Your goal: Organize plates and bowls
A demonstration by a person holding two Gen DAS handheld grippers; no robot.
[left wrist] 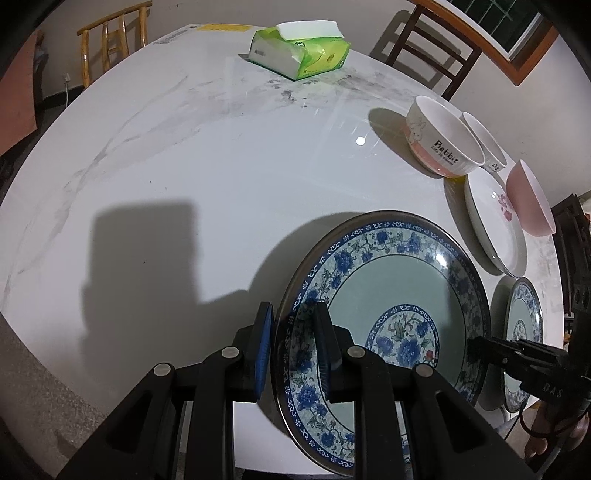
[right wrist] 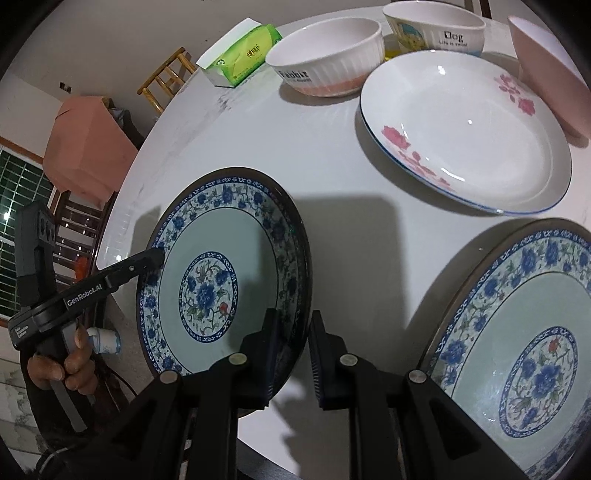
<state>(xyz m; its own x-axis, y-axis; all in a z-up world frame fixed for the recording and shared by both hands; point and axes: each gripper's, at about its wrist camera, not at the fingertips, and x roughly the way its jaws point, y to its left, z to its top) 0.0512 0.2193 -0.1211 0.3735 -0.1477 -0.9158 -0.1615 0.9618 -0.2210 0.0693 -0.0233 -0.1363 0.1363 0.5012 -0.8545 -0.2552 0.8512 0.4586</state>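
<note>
A blue-floral plate [left wrist: 399, 280] is held tilted above the white marble table [left wrist: 184, 166] between both grippers. My left gripper [left wrist: 293, 325] is shut on its left rim; it also shows in the right wrist view [right wrist: 157, 256]. My right gripper [right wrist: 293, 332] straddles the same plate's [right wrist: 221, 266] right rim, jaws slightly apart; its tip shows in the left wrist view [left wrist: 474, 347]. A second blue-floral plate [right wrist: 524, 339] lies on the table to the right. A white plate with pink flowers [right wrist: 465, 136], a Rabbit bowl [right wrist: 328, 55], a Dog bowl [right wrist: 436, 29] and a pink bowl [right wrist: 550, 70] stand behind.
A green tissue pack [left wrist: 299, 48] lies at the table's far side. Wooden chairs [left wrist: 110, 40] stand around the table. The table's near edge runs just below the held plate.
</note>
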